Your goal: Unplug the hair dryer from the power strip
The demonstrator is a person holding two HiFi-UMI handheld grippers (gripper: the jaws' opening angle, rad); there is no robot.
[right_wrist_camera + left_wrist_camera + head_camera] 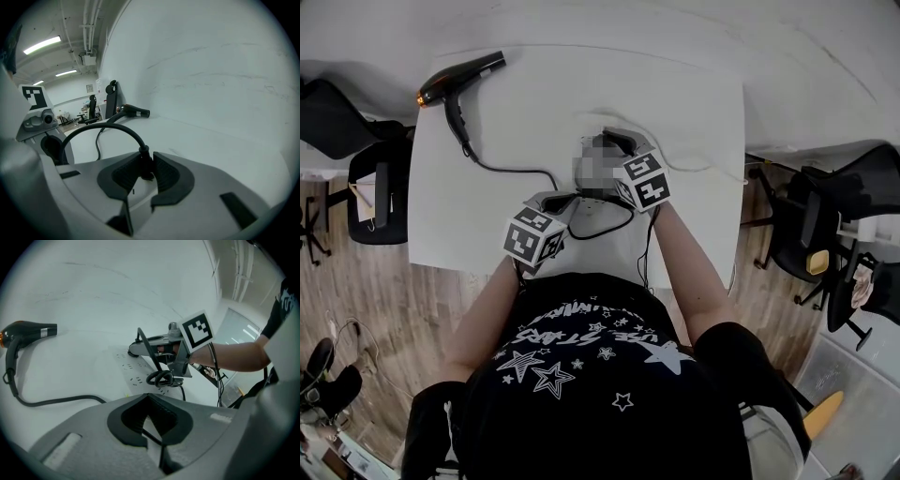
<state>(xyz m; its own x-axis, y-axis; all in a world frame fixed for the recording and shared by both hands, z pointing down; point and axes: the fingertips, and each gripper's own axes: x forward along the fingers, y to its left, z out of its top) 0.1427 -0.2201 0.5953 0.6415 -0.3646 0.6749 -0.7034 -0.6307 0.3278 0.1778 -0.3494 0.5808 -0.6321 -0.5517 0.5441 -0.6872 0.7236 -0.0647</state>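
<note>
Right gripper view looks straight along the right gripper (146, 163). Its two dark pads stand narrow there and are closed on the black plug (145, 165) at the end of the cord (101, 128). The pads touch the plug from both sides, and the cord rises from it in an arch and falls away to the left. Left gripper view shows the left gripper (148, 396) with its tips together, and I can make out nothing between them. Its tip stands just at the near end of the white power strip (133, 370), but whether it presses on the strip I cannot tell. The strip lies flat on the white table (684, 103) with its sockets facing up. The right gripper comes down on the near part of the strip, where the cord makes a small loop; the pads cover the place where plug and strip meet. The hair dryer (461, 79) lies on its side near the far left corner of the table, well apart from the strip and from both grippers. It is black, with orange at one end. Its cord runs from the handle across the table to the middle, where the two grippers are close to each other. In the head view the person stands at the near edge of the table in a black shirt (581, 375) with white stars, both arms reaching forward. Dark office chairs (375, 187) stand on the wooden floor (422, 319) at both sides of the table.
</note>
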